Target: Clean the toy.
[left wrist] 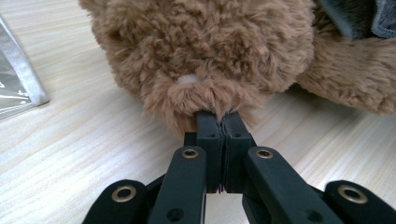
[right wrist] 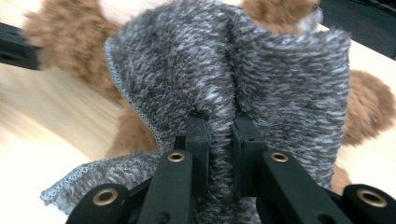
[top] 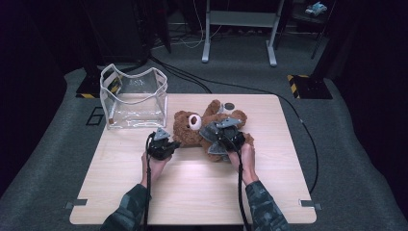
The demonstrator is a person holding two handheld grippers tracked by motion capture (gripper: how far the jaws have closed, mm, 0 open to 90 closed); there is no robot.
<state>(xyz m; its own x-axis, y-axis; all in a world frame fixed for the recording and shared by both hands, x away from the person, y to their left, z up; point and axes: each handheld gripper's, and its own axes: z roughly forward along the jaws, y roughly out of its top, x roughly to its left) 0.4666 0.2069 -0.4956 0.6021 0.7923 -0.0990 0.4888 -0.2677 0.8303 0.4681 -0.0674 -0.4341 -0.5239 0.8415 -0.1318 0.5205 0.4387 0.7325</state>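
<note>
Two grippers on a fluffy brown teddy bear (top: 192, 127).
Left gripper (left wrist: 223, 122) pinches the bear's fur; right gripper (right wrist: 220, 122) clamps its grey knitted garment (right wrist: 261, 70).

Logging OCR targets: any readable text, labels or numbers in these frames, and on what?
Faint white print on the clear bag: too small and blurred to read.
Dark mark like a "6" on the grey floor mat: uncertain.
Teddy bear, grey knit garment, table: no text.
</note>
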